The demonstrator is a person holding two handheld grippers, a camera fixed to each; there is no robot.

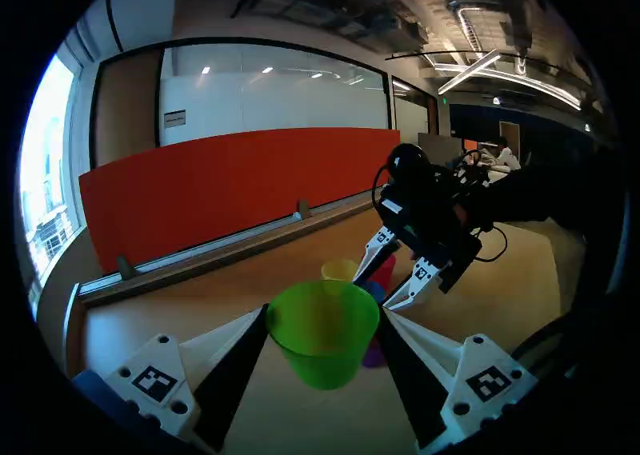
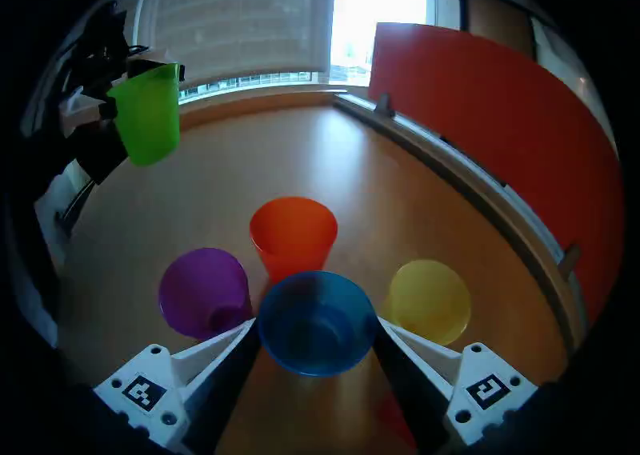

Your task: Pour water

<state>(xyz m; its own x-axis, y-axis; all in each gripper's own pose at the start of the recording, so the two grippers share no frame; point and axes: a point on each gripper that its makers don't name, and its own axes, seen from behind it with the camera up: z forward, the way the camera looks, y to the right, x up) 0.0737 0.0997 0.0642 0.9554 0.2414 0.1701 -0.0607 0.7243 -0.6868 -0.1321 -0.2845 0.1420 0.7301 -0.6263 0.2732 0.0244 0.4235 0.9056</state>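
Green cup before half-hidden purple cup

The left gripper is clamping a green cup; the right gripper is clamping a blue cup.

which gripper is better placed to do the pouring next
Left, probably: the left gripper holds the green cup raised and upright, free to tip. The right gripper holds the blue cup low among the orange cup, purple cup and yellow cup.
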